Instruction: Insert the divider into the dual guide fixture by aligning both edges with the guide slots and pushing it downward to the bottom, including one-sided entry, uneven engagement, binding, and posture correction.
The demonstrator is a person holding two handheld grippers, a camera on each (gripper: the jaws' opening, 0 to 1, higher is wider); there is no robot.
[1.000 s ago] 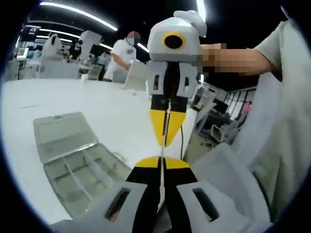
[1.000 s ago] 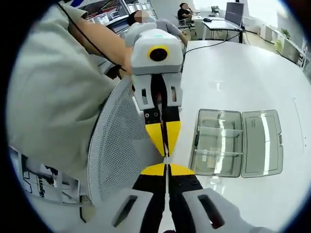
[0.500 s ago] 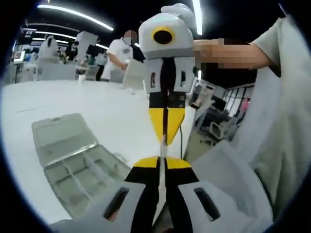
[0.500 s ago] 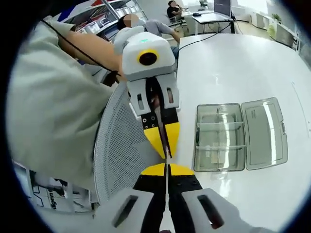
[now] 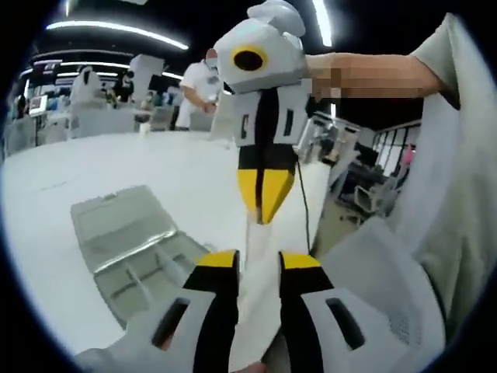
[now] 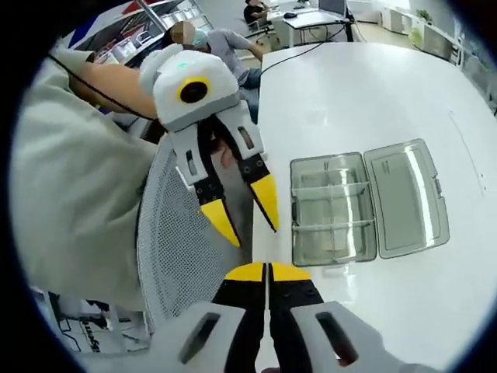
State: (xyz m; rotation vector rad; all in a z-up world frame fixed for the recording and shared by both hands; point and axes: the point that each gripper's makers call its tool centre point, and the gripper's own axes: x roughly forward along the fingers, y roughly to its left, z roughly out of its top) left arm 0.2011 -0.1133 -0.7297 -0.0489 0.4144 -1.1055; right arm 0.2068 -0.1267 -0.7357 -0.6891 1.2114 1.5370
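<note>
The divider [image 5: 252, 311] is a pale thin strip hanging in the air above the table edge. My right gripper [image 5: 264, 214] is shut on its far end, and in the right gripper view its own jaws [image 6: 268, 272] are pressed together on it. The jaws of my left gripper [image 5: 260, 260] stand apart on either side of the strip, seen spread wide in the right gripper view [image 6: 252, 231]. The fixture is a clear plastic compartment box [image 6: 334, 210] with its lid [image 6: 404, 198] folded open, lying on the white table [image 6: 388, 93]. It holds two cross dividers. Both grippers are well off to its side.
A white mesh chair back [image 6: 178, 264] stands just under the grippers, beside the table edge. The person's grey sleeve [image 6: 70, 179] is close on the left. Other people [image 5: 198, 85] work at benches far behind. Bare table lies around the box [image 5: 132, 249].
My left gripper has opened and let go of the divider. My right gripper stays shut on it. The two grippers have tilted slightly relative to each other.
</note>
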